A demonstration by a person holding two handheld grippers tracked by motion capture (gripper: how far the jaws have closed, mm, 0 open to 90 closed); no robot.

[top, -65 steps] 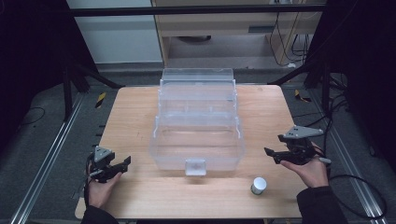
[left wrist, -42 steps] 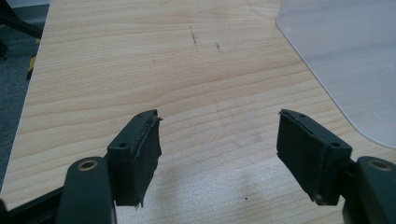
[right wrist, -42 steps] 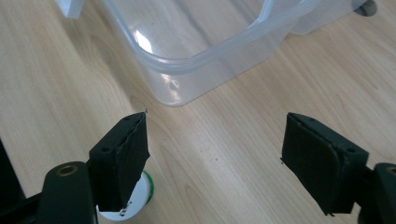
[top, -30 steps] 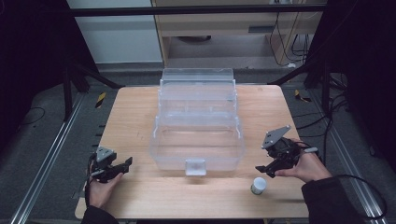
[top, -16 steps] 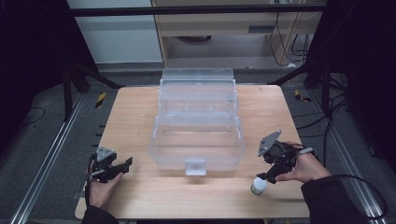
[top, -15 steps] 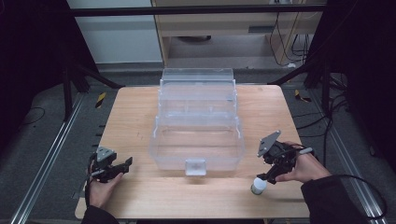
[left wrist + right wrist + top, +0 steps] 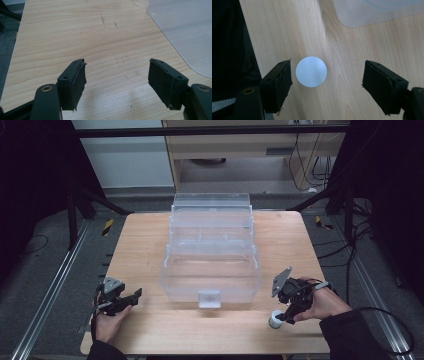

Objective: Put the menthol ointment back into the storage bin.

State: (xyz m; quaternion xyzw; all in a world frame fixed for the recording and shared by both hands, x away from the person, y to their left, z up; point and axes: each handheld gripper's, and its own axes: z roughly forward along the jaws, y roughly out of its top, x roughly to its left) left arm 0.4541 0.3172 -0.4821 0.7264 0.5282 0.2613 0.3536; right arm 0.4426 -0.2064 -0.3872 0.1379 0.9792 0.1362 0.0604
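A small white round-topped container (image 7: 274, 320) (image 7: 311, 71) stands on the wooden table (image 7: 150, 240) near its front right edge. My right gripper (image 7: 286, 312) (image 7: 327, 80) hangs over it, pointing down, open, with the container between the jaws and closer to the left one. A clear plastic tiered box (image 7: 212, 255) occupies the table's middle; its corner (image 7: 374, 12) lies just beyond the container. My left gripper (image 7: 131, 296) (image 7: 116, 77) rests open at the front left, nothing between its jaws, the box's base (image 7: 185, 30) off to its right.
The table edge (image 7: 249, 50) runs close to the container's left in the right gripper view, with dark floor past it. Metal rails (image 7: 45, 290) and cables (image 7: 360, 240) flank the table. A cabinet (image 7: 240, 145) stands behind.
My right gripper has moved in from the table's right side toward the front, tipped downward, and come over the white container. The left gripper has stayed put.
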